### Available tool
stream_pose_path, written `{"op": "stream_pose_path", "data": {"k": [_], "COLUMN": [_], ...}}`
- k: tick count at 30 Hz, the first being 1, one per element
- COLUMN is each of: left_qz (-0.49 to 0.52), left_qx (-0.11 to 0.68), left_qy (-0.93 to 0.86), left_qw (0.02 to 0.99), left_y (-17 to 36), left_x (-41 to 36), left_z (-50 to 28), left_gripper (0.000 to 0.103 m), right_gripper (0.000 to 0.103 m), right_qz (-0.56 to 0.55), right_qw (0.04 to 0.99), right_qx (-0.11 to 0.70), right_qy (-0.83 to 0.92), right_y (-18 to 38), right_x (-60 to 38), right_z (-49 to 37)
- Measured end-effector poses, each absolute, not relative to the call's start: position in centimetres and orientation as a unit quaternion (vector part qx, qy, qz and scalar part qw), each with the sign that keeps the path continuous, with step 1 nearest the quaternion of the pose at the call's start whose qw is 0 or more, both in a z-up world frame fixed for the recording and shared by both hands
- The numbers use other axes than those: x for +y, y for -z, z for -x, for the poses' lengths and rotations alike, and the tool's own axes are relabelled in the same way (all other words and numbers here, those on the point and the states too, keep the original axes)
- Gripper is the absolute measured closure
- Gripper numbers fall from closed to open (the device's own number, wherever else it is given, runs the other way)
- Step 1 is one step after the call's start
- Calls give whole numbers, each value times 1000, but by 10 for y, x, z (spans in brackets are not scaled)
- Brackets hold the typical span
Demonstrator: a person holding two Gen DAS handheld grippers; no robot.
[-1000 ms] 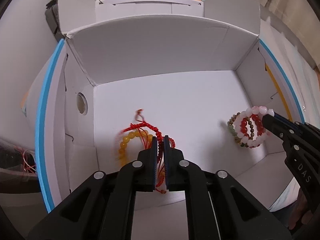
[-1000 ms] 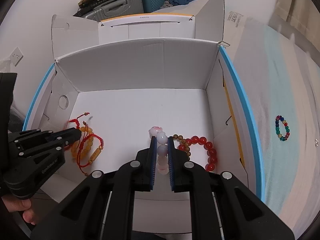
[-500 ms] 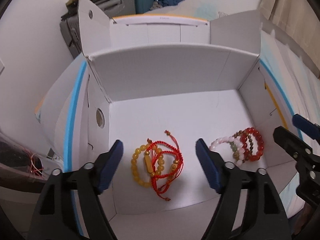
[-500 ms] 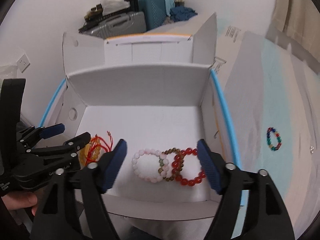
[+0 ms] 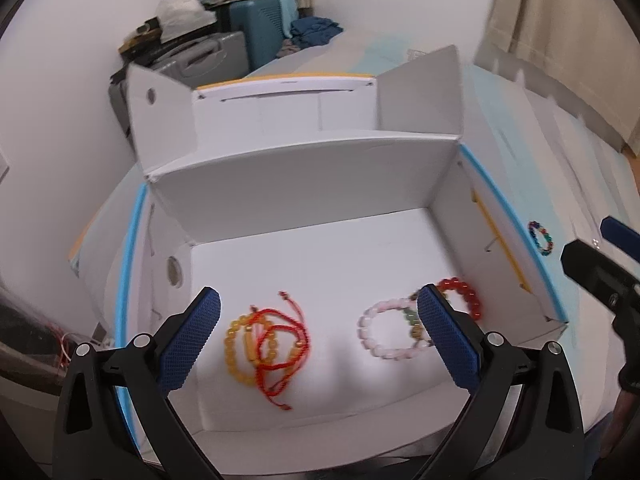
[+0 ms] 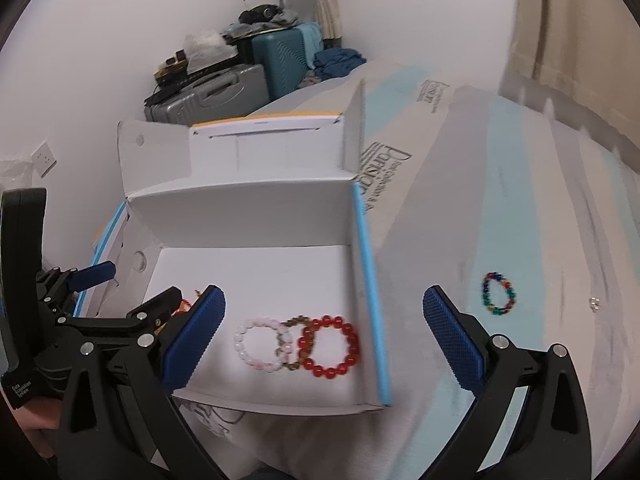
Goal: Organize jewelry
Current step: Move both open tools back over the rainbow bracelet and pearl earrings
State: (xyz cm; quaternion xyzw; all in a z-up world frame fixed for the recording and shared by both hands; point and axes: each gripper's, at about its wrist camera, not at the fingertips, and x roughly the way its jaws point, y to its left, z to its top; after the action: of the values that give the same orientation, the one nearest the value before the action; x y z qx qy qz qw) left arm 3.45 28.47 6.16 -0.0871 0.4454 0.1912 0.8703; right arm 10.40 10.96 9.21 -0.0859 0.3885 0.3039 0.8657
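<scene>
Left wrist view: left hand-held gripper (image 5: 318, 334) has just spread wide, empty, above the white box (image 5: 304, 184). Right hand-held gripper (image 6: 324, 338) likewise, over the red bead bracelet (image 6: 330, 347) inside that box.

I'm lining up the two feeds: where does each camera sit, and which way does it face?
Left wrist: on the left gripper, angled down into the white box; its open fingers show.
Right wrist: on the right gripper, over the box's right edge; open fingers, left gripper.
Shared: box, pink bracelet, multicolour bracelet.
</scene>
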Motion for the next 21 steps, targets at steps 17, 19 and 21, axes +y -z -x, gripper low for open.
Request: {"op": "stream_pose_path", "data": {"k": [17, 19, 21], "left_qz": [51, 48, 41], "left_qx": [427, 427, 426], "left_qy": [-126, -117, -106], "left_qw": [894, 895, 897], "left_y": [-79, -78, -77], "left_x": [185, 172, 156], "left_z": [-85, -93, -101], "left_gripper": [6, 6, 6], "right_gripper": [8, 8, 8], "right_qz": [47, 43, 40], "right_qw": [894, 896, 897], "right_qx": [378, 380, 381], "right_qy": [-235, -227, -219], "right_y": [-111, -109, -106], "right_x": [-4, -18, -29], "right_z": [-142, -148, -152]}}
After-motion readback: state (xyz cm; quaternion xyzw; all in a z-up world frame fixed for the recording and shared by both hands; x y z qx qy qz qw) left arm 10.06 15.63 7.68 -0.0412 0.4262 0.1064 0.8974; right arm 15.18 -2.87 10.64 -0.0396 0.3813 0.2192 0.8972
